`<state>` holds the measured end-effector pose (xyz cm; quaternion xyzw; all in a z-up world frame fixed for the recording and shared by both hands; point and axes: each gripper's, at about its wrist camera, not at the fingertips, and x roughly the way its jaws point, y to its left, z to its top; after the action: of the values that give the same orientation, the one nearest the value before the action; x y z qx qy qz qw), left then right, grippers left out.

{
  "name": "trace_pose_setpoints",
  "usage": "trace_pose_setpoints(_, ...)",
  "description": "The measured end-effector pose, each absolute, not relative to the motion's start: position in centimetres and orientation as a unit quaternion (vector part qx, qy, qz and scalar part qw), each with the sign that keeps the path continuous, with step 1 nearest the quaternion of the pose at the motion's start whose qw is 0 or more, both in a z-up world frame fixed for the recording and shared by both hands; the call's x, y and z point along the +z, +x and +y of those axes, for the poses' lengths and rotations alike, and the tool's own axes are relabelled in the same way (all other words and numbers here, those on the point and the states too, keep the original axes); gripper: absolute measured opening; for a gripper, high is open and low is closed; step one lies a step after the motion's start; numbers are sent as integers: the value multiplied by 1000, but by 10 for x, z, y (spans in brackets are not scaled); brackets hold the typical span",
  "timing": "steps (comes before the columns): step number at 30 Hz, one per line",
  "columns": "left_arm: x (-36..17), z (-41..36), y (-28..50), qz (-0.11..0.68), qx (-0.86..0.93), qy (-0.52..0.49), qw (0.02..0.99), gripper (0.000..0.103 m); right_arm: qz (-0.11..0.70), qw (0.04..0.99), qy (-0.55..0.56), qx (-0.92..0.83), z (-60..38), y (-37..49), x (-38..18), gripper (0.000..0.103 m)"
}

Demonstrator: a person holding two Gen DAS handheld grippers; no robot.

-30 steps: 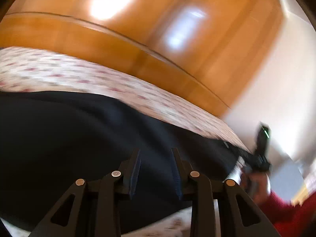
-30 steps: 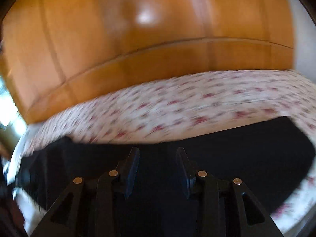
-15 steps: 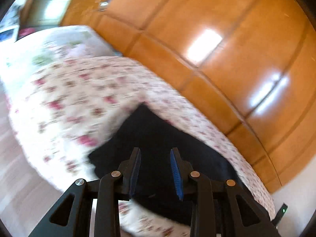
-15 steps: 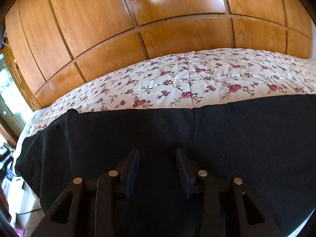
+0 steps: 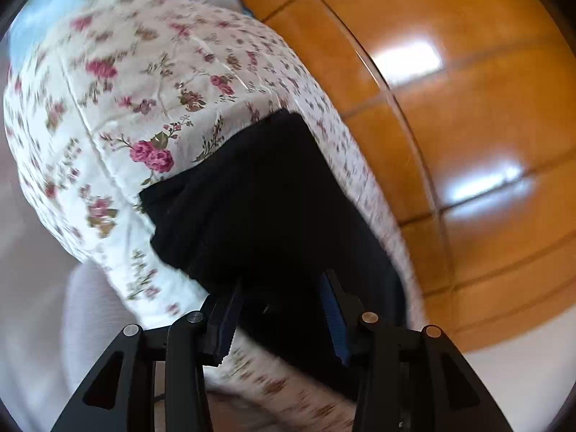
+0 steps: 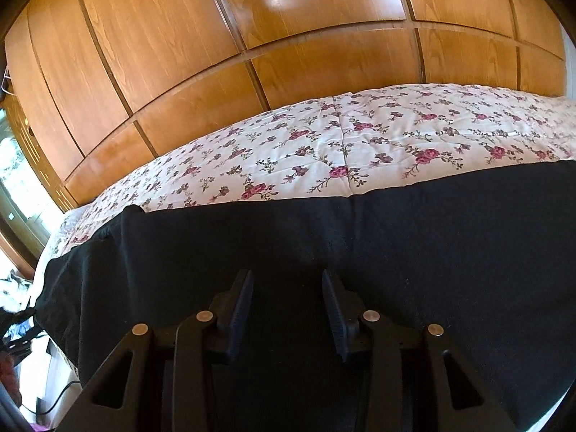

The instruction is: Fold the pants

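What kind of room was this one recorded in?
Most likely a bedroom: a bed with a floral quilt, a wall of wooden wardrobe doors right behind it, and black pants spread on the quilt.

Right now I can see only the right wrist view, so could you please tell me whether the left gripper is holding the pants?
Observer: No. The left gripper has just been opening; its jaws stand apart above the black pants, pinching nothing.
Operator: Thank you. Which part of the pants is it at?
Observer: Their narrow end, which lies flat on the floral bedspread ahead of the fingertips.
Operator: Is the bed's edge close there?
Observer: Yes, the bedspread curves down over the edge just beside that end.
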<state>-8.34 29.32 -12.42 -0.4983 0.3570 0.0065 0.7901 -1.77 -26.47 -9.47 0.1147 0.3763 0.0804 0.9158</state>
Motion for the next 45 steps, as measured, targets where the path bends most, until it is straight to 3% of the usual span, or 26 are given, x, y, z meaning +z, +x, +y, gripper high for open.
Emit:
trace_pose_setpoints(4, -133, 304, -69, 350, 10, -533, 771, 38, 376, 917, 108, 79, -262, -18, -96, 41)
trace_pose_setpoints(5, -133, 305, -66, 355, 17, -529, 771, 16, 376, 917, 106, 79, -261, -18, -96, 41)
trace_pose_setpoints(6, -131, 308, -64, 354, 17, -528, 772, 5, 376, 917, 105, 79, -261, -18, -96, 41)
trace_pose_setpoints(14, -38, 304, -91, 171, -102, -455, 868, 6, 375, 916, 117, 85, -265, -18, -96, 41)
trace_pose_setpoints(21, -128, 319, -90, 300, -8, -483, 823, 6, 374, 918, 102, 82, -261, -19, -96, 41)
trace_pose_setpoints(24, -147, 322, -97, 310, -3, -491, 814, 8, 375, 917, 105, 85, -263, -19, -96, 41)
trace_pose_setpoints(28, -136, 310, -90, 321, 16, -441, 838, 11, 372, 920, 97, 80, -260, -19, -97, 41)
trace_pose_setpoints(32, -120, 288, -86, 333, 39, -372, 866, 25, 378, 919, 80, 75, -256, -19, -92, 42)
trace_pose_setpoints(36, -112, 275, -81, 337, 63, -296, 892, 25, 381, 917, 86, 77, -267, -26, -81, 48)
trace_pose_setpoints(45, -76, 277, -109, 252, 151, -281, 914, 25, 364, 916, 164, -37, -359, -55, -67, 51)
